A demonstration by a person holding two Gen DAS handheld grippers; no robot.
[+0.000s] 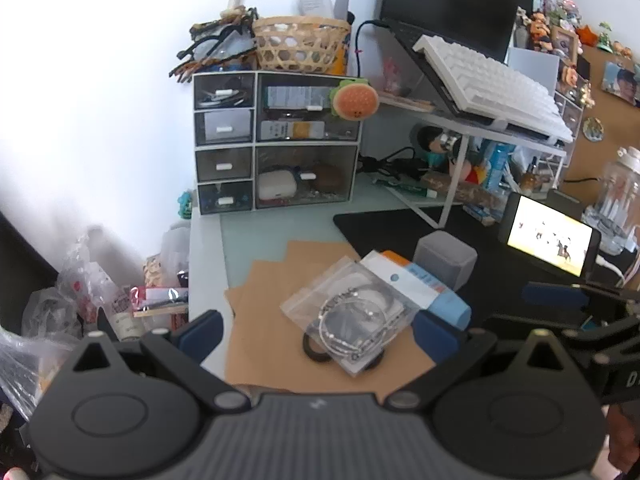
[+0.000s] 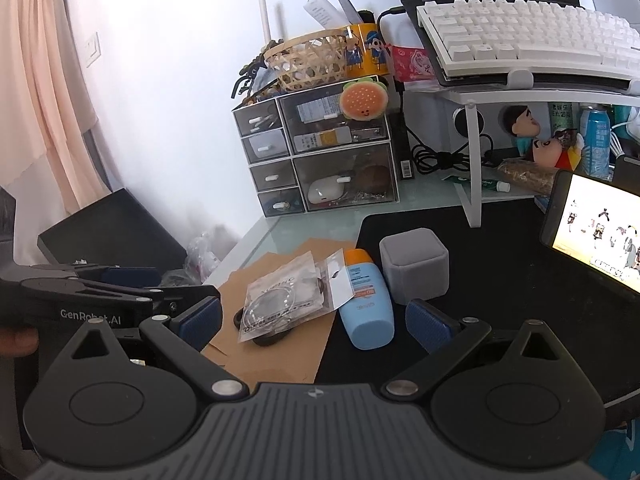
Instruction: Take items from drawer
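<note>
both grippers, left (image 1: 318,330) and right (image 2: 314,318), hang with jaws apart and empty over the desk. several items, a bag (image 2: 280,300), bottle (image 2: 366,300) and grey box (image 2: 414,266), lie by the pads. at twelve o'clock the drawers (image 2: 316,154) all look closed. likely between picks; next, reach for a handle.

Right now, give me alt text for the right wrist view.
The open right gripper hovers above a blue sunscreen bottle, a grey box and a clear bag of bracelets on the desk. Behind stands a drawer organiser, all drawers closed.
</note>
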